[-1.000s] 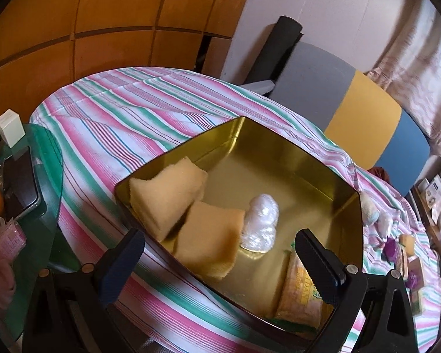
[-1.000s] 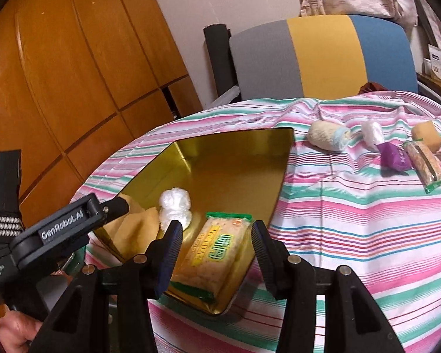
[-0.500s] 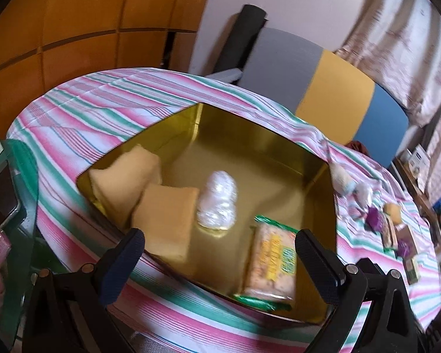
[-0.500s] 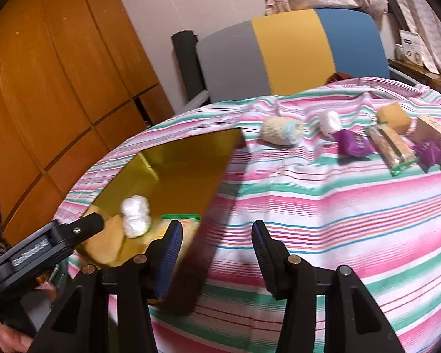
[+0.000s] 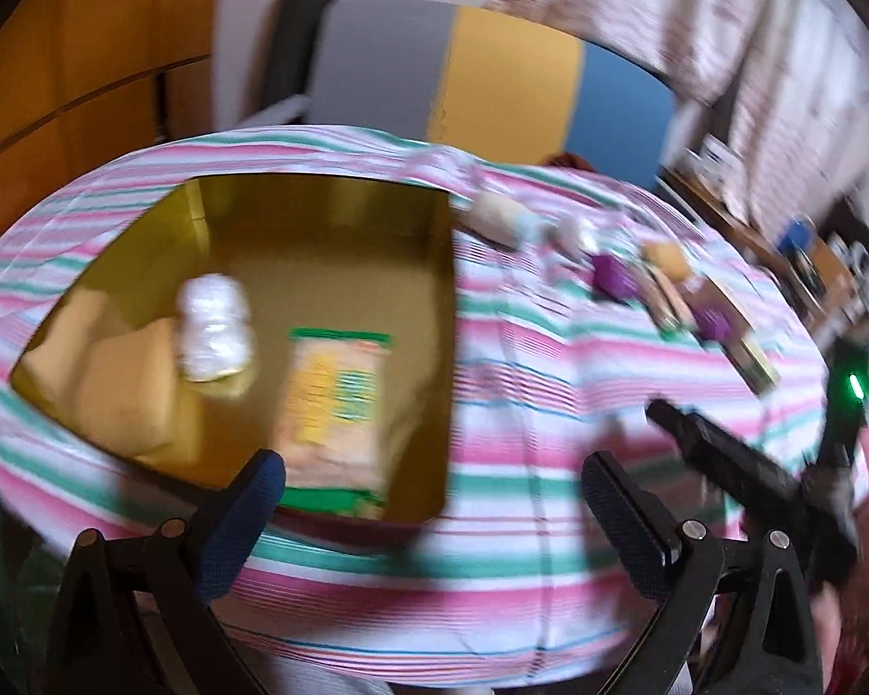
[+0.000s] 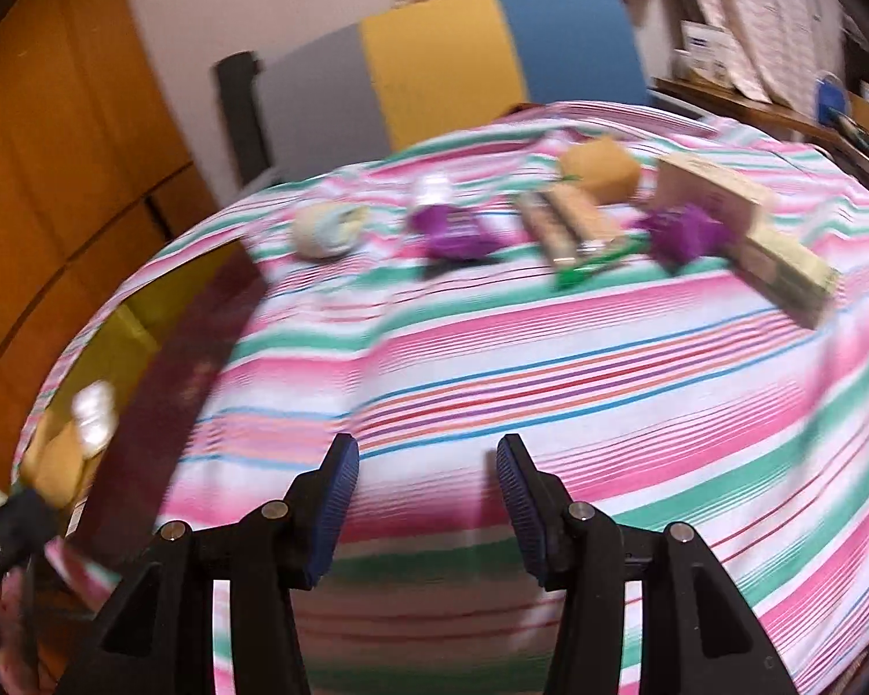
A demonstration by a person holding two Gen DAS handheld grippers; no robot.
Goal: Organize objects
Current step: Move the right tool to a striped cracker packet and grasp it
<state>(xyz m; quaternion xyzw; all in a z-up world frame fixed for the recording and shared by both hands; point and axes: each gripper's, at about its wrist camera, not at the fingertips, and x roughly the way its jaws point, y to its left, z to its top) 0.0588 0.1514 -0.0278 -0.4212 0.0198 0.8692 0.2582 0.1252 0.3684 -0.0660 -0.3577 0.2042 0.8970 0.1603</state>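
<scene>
Two hand-held tools hang over a round table [image 6: 550, 359] in a striped cloth, midway through a tidy-up. The landmark is the gold tin [image 5: 342, 214]: inside it lie two tan sponges [image 5: 116, 382], a white plastic-wrapped bundle [image 5: 214, 327] and a cracker packet [image 5: 336, 405]. Away from the tin, along the far side of the table toward the three-coloured chair, the unsorted things wait in a loose row: a pale cloth roll [image 6: 324, 229] nearest the tin, then a purple packet [image 6: 452, 234], a snack bar [image 6: 568, 226], a tan sponge block [image 6: 602, 165], a second purple packet [image 6: 683, 231] and a long carton [image 6: 741, 231] farthest off.

The right tool [image 6: 428, 492] points at bare cloth, its jaws having just eased a little wider, nothing between them. The left tool [image 5: 434, 509] stands spread and empty at the tin's near edge.

All of it looks light. The roll and sponge should squash, so a pinch across the middle suits. The wrapped packets may slip; take them across the narrow width. The carton seems stiff, best taken across its short sides.
</scene>
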